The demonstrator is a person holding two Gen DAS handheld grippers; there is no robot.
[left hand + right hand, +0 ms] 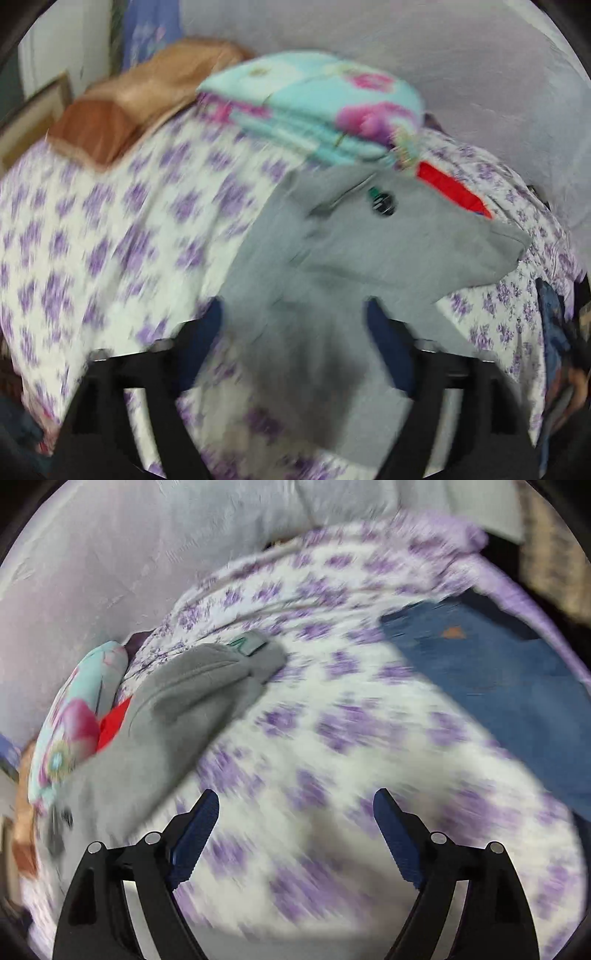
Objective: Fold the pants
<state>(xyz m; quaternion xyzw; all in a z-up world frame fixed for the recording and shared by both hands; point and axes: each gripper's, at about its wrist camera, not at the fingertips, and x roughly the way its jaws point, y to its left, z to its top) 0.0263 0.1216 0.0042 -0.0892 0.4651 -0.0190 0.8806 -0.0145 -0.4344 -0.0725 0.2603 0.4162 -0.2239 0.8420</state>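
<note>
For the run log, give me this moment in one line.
gray pants on floral bedsheet | left gripper open around pants | right gripper open, empty

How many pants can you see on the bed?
2. The gray pants lie near the folded floral blanket, with fabric draped between the left gripper's fingers. The blue jeans lie at the bed's far right. More may be hidden.

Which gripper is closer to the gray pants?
Left. The left gripper has the gray pants lying between its open fingers; the right gripper is open over the bedsheet, beside them.
</note>
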